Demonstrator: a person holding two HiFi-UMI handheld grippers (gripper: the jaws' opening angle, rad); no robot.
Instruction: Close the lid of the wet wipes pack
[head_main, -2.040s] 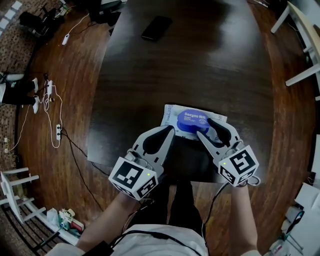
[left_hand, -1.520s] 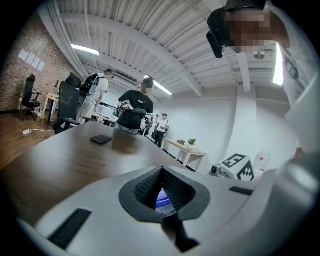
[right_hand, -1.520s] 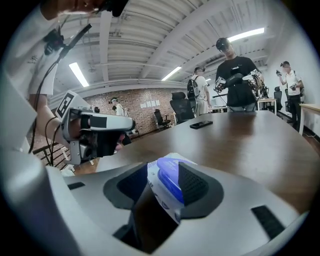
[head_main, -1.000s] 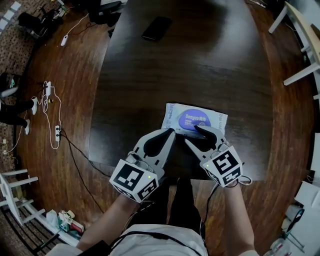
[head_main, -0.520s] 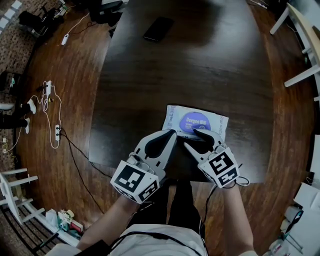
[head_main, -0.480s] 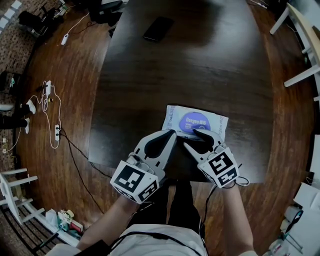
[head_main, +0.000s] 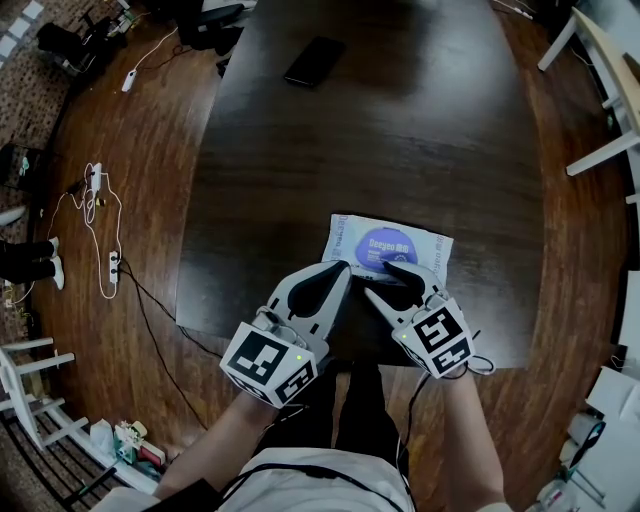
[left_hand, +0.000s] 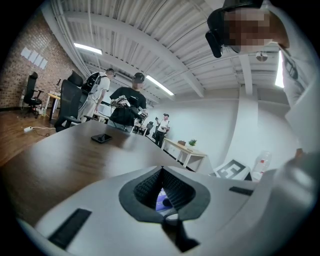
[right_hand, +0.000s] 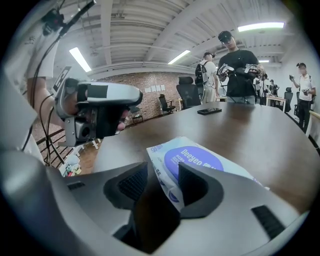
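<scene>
The wet wipes pack (head_main: 395, 243) lies flat on the dark table (head_main: 400, 130) near its front edge; its blue oval lid (head_main: 388, 243) looks flat against the pack. My right gripper (head_main: 380, 278) is open at the pack's near edge. In the right gripper view the pack (right_hand: 200, 157) pokes its near corner between the right gripper's (right_hand: 163, 167) spread jaws. My left gripper (head_main: 343, 266) is shut and empty, with its tips just left of the pack's near-left corner. A sliver of the pack shows through the left gripper's (left_hand: 161, 171) closed jaws.
A black phone (head_main: 314, 62) lies at the table's far end. Cables and a power strip (head_main: 100, 220) trail over the wooden floor at the left. White furniture (head_main: 610, 60) stands at the right. Several people (right_hand: 240, 75) stand beyond the table's far end.
The right gripper has drawn back and leftward from above the lid to the pack's near edge. The lid, raised two seconds ago, now lies flat. The left gripper has barely moved.
</scene>
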